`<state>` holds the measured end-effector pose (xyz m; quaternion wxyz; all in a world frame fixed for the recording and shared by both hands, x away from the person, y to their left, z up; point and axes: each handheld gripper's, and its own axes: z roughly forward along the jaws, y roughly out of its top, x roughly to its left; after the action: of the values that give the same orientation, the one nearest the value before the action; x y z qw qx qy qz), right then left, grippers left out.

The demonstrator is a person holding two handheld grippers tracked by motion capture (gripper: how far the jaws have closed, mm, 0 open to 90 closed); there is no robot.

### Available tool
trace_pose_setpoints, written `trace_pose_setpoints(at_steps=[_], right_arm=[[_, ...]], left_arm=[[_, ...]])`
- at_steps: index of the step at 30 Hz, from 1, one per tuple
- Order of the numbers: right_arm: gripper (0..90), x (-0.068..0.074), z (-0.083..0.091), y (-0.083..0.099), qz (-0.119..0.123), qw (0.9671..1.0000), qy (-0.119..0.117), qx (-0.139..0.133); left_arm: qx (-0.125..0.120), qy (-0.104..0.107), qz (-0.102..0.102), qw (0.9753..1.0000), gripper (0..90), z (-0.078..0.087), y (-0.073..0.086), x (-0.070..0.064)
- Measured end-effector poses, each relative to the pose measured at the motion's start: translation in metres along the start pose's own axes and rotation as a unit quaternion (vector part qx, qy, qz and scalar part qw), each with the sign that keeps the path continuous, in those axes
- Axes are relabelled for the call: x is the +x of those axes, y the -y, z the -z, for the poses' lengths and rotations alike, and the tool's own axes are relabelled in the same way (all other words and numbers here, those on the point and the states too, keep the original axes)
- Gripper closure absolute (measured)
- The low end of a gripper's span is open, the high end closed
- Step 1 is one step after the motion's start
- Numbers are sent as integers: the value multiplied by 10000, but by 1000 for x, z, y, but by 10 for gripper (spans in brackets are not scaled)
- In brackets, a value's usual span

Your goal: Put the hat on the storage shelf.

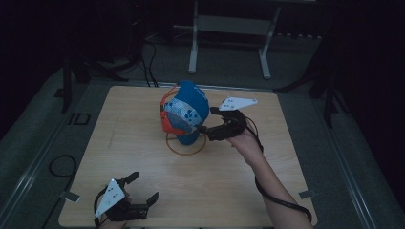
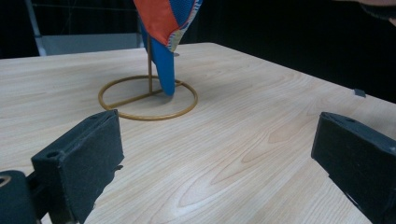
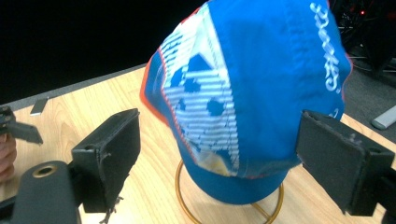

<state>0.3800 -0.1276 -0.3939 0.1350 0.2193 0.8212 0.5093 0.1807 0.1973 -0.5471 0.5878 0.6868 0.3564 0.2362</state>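
A blue cap with an orange and white patterned brim hangs on a gold wire stand near the table's middle back. My right gripper is open just right of the cap, and in the right gripper view its jaws stand on either side of the cap, apart from the cloth. The stand's ring shows beneath. My left gripper is open near the front left edge, holding nothing. In the left gripper view it faces the stand and the cap's hanging brim from a distance.
The wooden table has bare room across its front and right. Small tape tabs mark its front corners. A desk frame stands on the floor behind, and a cable loop lies left of the table.
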Motion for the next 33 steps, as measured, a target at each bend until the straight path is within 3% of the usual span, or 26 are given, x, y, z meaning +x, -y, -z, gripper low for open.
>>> trace_pose_setpoints(at_steps=[12, 26, 33], right_arm=[[139, 8, 0, 39, 37, 9997, -203, 143], [139, 18, 10, 79, -3, 9997, -190, 164], [139, 18, 14, 104, -145, 9995, -219, 190]], left_arm=[[73, -11, -7, 10000, 24, -2, 4, 0], [82, -80, -34, 9999, 24, -2, 4, 0], [111, -92, -40, 9999, 24, -3, 5, 0]])
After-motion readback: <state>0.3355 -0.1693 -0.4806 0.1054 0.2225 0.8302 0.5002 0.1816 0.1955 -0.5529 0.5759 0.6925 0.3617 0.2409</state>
